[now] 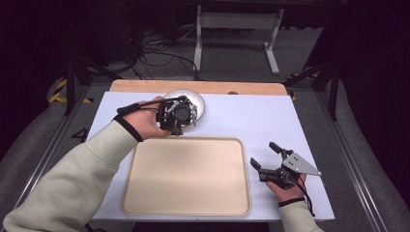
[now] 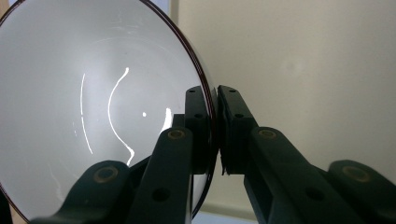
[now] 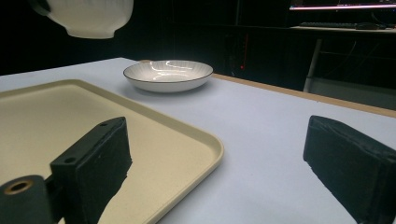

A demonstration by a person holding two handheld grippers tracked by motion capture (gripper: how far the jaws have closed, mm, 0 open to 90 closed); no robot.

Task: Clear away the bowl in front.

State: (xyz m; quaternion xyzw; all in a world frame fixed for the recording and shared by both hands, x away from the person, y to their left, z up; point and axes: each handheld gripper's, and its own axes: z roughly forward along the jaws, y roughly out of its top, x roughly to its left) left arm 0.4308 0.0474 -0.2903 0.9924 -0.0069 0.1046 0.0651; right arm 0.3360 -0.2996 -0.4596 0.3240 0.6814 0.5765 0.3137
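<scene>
Over tray (image 1: 186, 176): L gripper (image 2: 215, 135) clamping bowl (image 2: 93, 107)

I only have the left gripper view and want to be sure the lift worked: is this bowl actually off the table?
Observer: Yes. The right gripper view shows the bowl hanging in the air, clear of the table.
Operator: What else is out there?
Observer: A ribbed white plate sits on the table beyond the tray.
Operator: And the other gripper?
Observer: The right gripper rests open, right of the tray.
</scene>
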